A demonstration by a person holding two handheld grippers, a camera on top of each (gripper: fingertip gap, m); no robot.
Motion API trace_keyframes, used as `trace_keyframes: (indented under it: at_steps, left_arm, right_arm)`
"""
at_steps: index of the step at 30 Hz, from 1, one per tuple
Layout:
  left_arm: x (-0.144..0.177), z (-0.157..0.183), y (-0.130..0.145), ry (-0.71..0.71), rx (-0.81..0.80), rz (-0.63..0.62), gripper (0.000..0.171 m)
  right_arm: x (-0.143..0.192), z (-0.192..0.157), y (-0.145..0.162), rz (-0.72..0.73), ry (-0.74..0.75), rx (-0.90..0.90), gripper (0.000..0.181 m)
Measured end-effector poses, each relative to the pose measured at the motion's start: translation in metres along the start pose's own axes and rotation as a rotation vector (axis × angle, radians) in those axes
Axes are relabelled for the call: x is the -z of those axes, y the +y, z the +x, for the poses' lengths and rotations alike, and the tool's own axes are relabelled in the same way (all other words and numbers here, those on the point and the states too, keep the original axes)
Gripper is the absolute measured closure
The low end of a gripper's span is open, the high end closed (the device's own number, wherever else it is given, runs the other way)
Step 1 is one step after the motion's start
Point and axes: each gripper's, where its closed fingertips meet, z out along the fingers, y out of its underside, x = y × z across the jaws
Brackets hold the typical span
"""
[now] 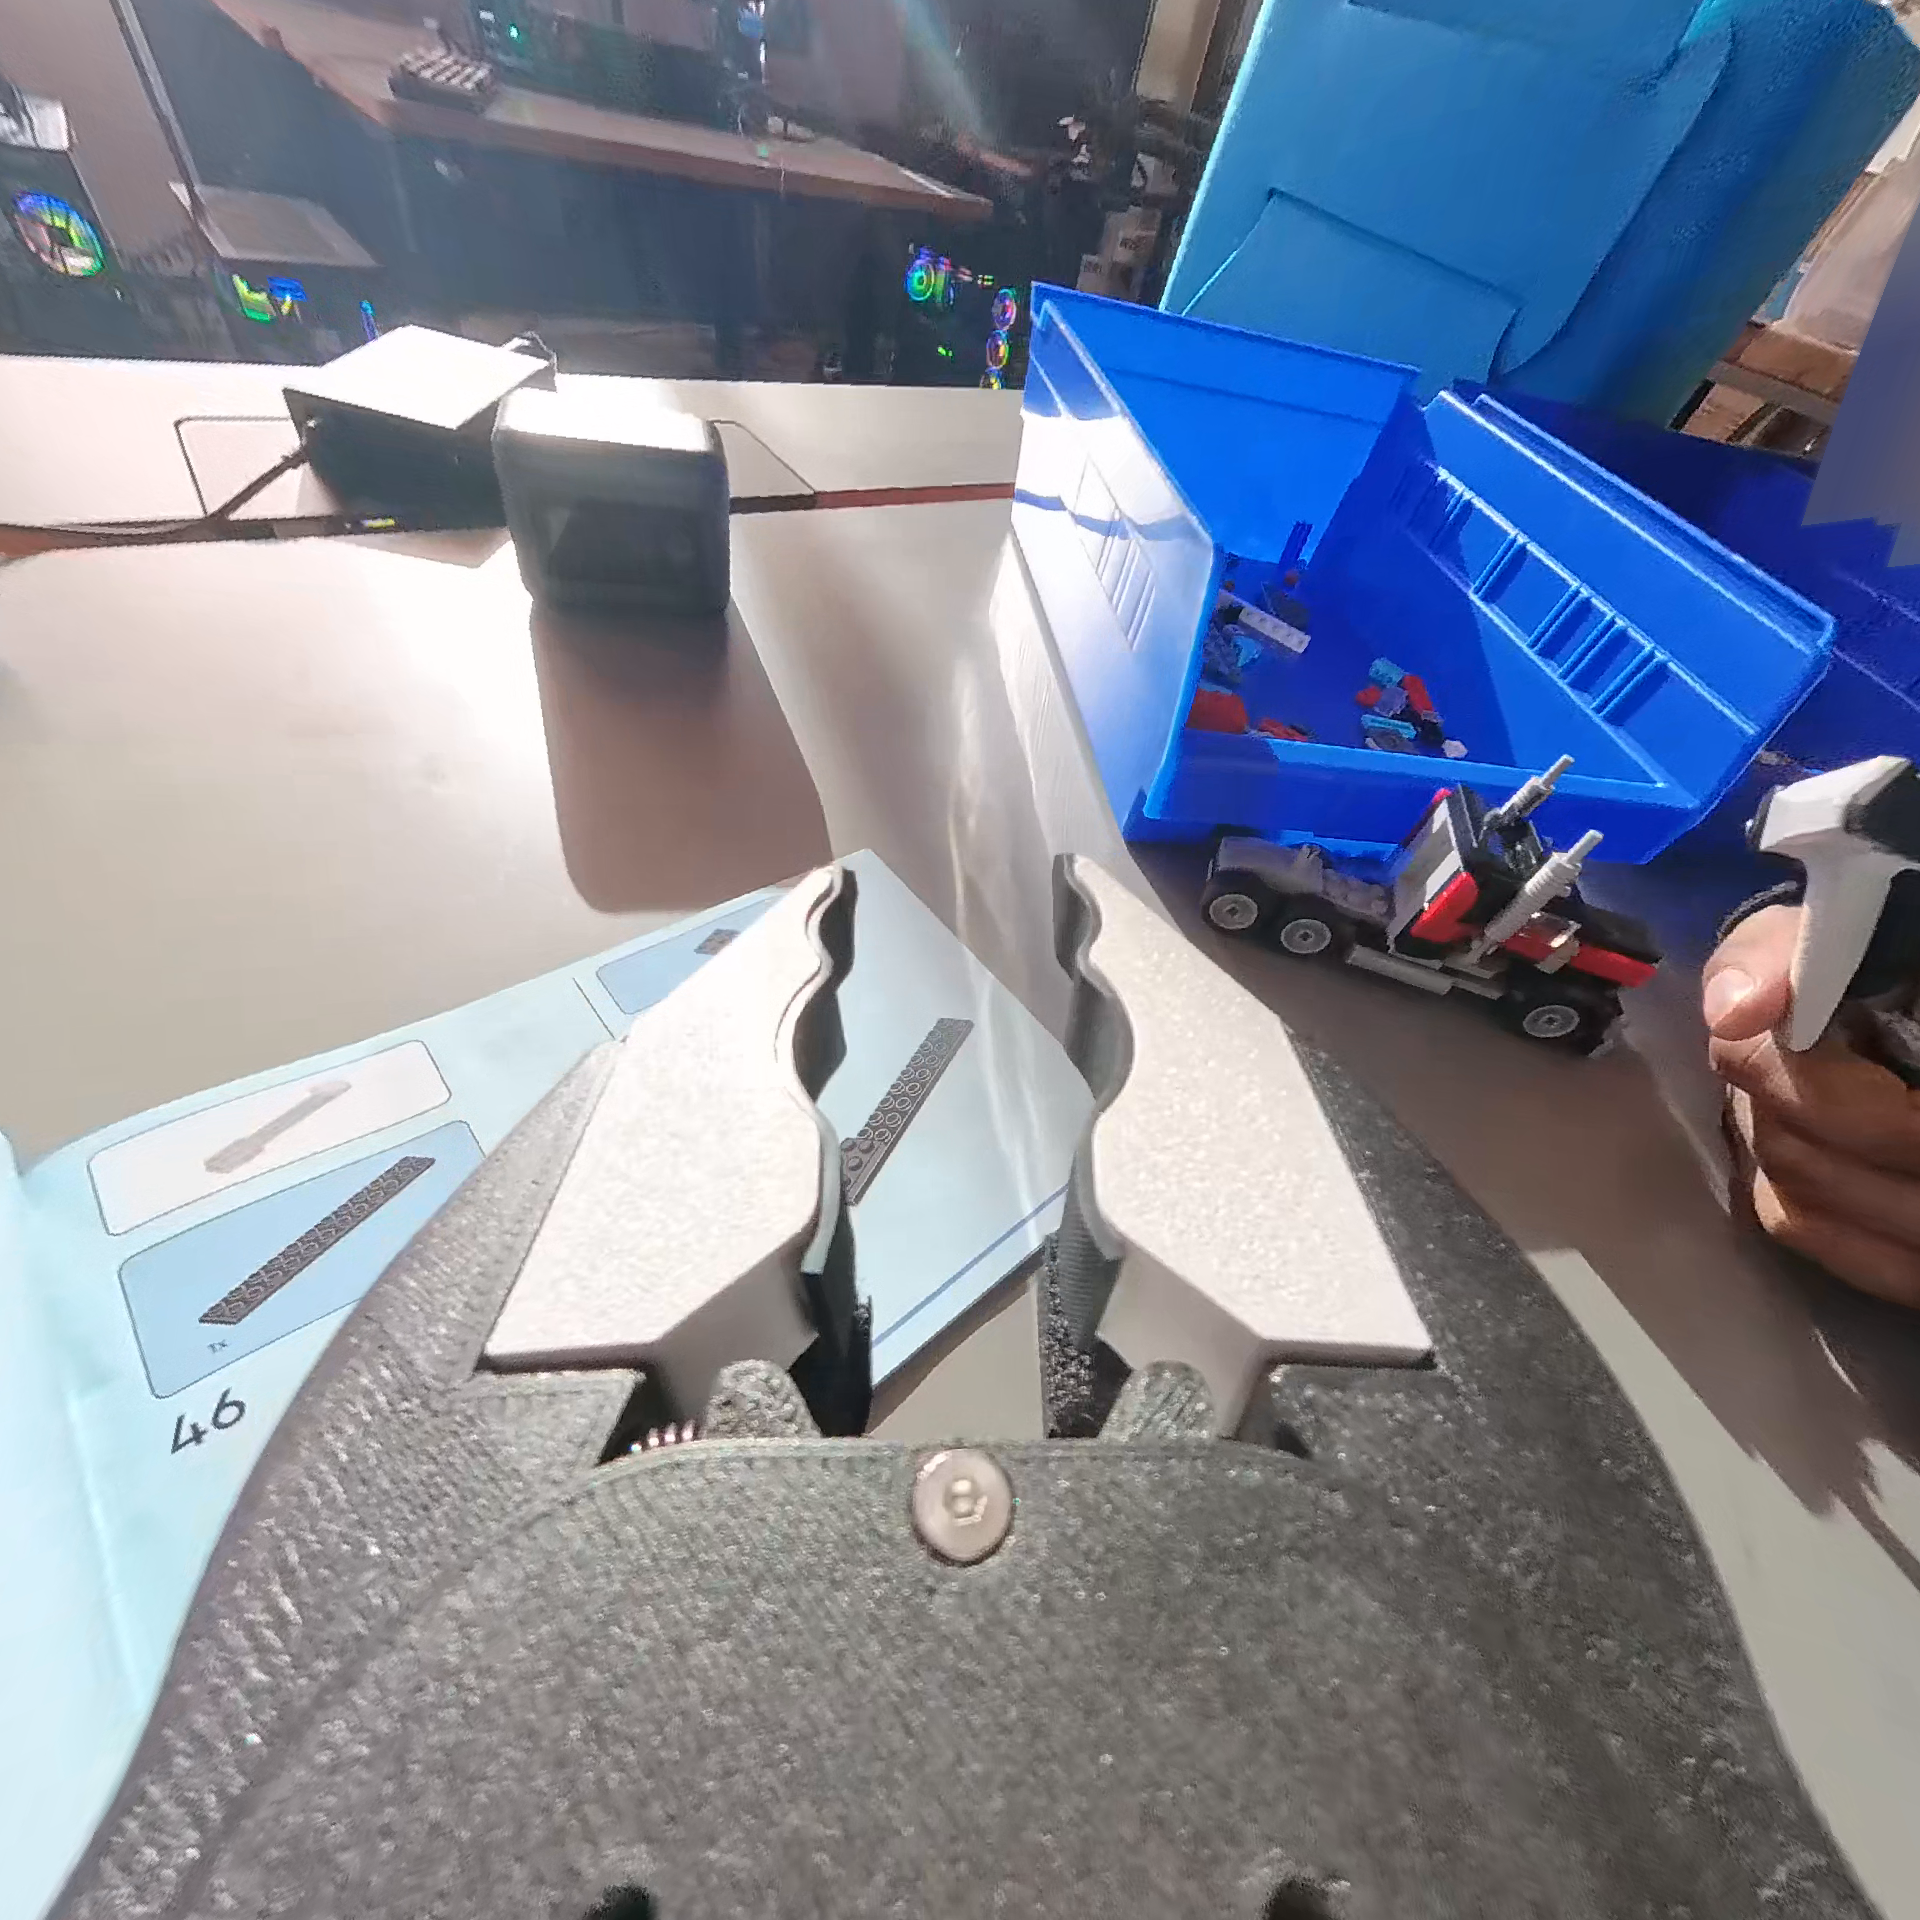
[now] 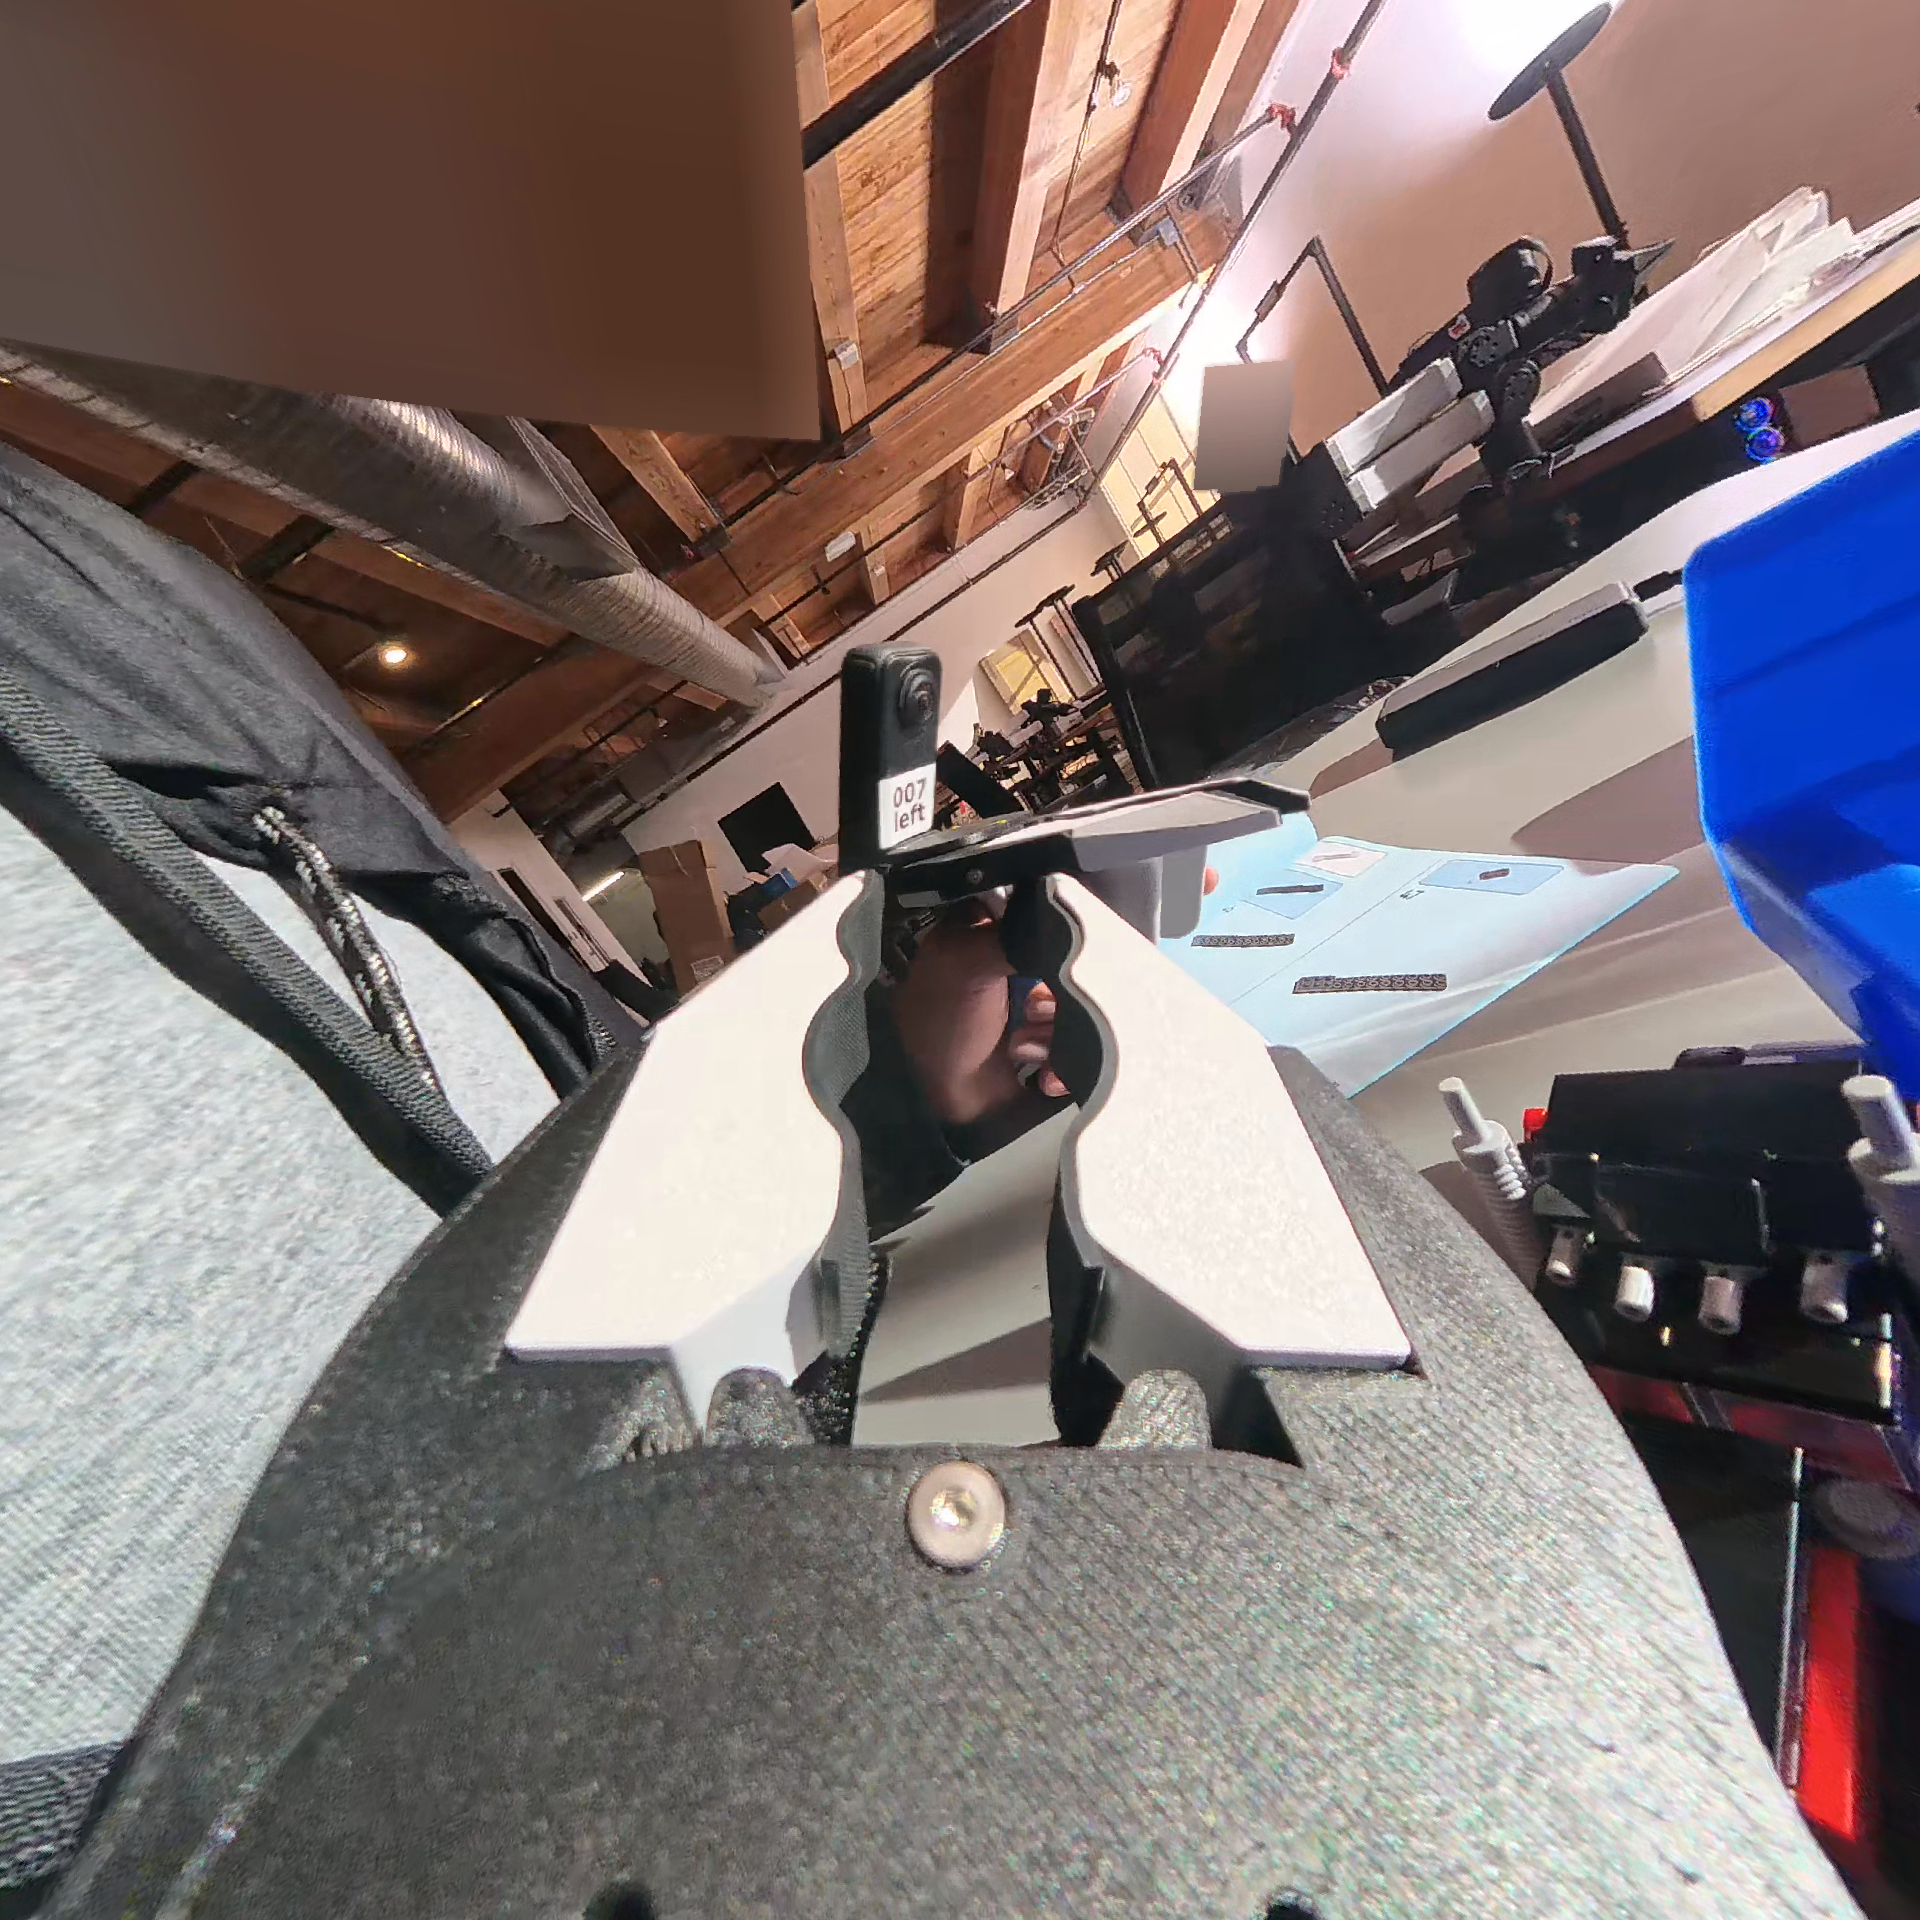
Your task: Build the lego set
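You are holding your left gripper (image 1: 951, 894) over the open instruction book (image 1: 312, 1174) on the table (image 1: 312, 779). Its two white fingers (image 1: 717, 1091) are standing apart, and nothing is sitting between them. Pictures of long dark bricks are showing on the light blue page under it.

The lego truck (image 1: 1444, 925) is sitting on the table to the right of the book, just in front of the blue bin (image 1: 1122, 540). The truck is black, red and grey, with grey pipes sticking up behind the cab. Loose lego pieces (image 1: 1392, 696) are lying in the bottom of the bin. A black box (image 1: 613, 509) is sitting farther back on the table.

Your right gripper (image 2: 961, 914) is pointing sideways, low by the table, and its jaws are apart too, with nothing in them. Through the gap you are seeing your other hand (image 2: 977, 1029) around the left tool's handle. The truck is looking very big at the right edge of the right wrist view, with the blue bin just above it
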Motion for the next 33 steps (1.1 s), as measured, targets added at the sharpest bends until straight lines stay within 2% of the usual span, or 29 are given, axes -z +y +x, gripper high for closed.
trace_keyframes:
  at_steps: [5, 15, 33]
  left_arm:
    - [0.0, -0.011, 0.0, -0.032, 0.063, 0.0, 0.132]
    - [-0.005, -0.005, 0.007, -0.033, 0.011, -0.051, 0.132]
    - [-0.019, 0.011, 0.027, -0.062, -0.198, -0.197, 0.132]
  right_arm:
    - [0.001, 0.002, -0.002, 0.007, 0.002, -0.013, 0.15]
    - [0.0, 0.003, -0.001, 0.002, 0.006, -0.012, 0.149]
    - [0.002, -0.002, -0.001, 0.009, -0.014, 0.0, 0.15]
